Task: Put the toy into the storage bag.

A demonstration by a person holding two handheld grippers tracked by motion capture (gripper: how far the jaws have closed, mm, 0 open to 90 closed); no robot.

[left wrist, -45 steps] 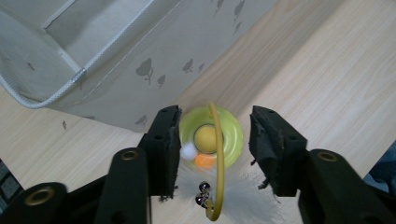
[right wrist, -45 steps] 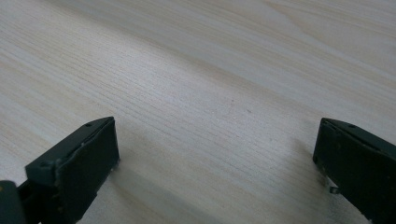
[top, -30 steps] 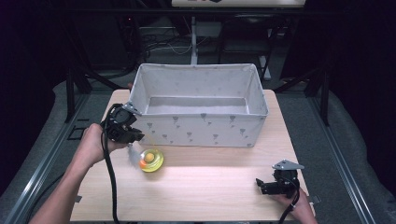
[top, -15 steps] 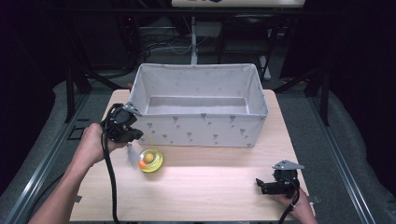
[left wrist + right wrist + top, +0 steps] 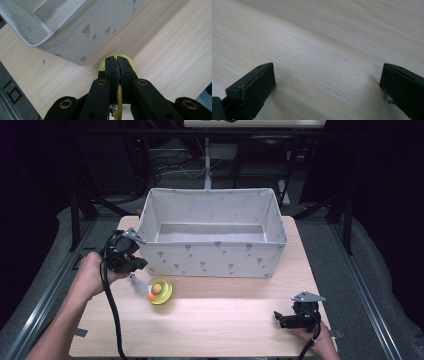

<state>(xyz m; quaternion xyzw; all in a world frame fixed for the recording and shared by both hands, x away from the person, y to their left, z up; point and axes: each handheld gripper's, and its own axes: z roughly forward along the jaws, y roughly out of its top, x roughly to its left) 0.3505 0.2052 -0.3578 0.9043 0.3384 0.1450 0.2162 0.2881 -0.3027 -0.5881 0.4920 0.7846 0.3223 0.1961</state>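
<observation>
A round yellow-green dish (image 5: pixel 161 291) with an orange ball in its middle lies on the wooden table (image 5: pixel 225 330), just in front of the fabric box's left corner. My left gripper (image 5: pixel 141 282) comes at it from the left, held in a hand, and is shut on the dish's rim. In the left gripper view the two jaws (image 5: pixel 116 60) meet over the yellow dish (image 5: pixel 122 54), with its thin edge pinched between them. My right gripper (image 5: pixel 280 318) rests near the table's front right, open. Its jaws (image 5: pixel 327 82) stand wide apart over bare wood.
A large grey-white fabric box (image 5: pixel 215 257) with small tree prints stands open at the back middle of the table, seen close in the left gripper view (image 5: pixel 75 30). Dark metal frames and cables surround the table. Bare wood lies between the two grippers.
</observation>
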